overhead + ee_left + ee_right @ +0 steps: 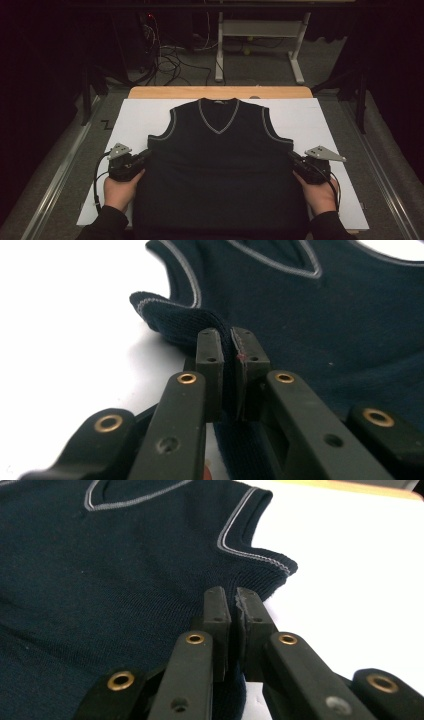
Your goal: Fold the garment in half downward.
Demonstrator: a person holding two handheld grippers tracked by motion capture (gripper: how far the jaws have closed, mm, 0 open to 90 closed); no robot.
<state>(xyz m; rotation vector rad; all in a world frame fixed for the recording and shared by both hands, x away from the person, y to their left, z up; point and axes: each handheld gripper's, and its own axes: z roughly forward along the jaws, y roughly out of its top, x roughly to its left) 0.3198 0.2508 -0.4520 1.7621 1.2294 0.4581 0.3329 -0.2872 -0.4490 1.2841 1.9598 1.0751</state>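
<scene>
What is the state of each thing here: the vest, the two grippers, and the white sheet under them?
Vest: spread flat, front up, both side edges pinched.
Left gripper: shut on the vest's side edge below the armhole.
Right gripper: shut on the opposite side edge.
White sheet: lying flat on the wooden table, under the vest.

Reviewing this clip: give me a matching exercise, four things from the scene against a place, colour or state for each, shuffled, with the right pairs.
Things:
1. left hand-held gripper
2. right hand-held gripper
3. vest
4. white sheet

States:
A. lies under the vest on the wooden table
B. dark navy with grey trim, spread flat, neck away from the person
C. shut on the vest's side edge at the right of the high view
D. shut on the vest's side edge at the left of the high view

Pairs: 1-D, 2-C, 3-B, 4-A
</scene>
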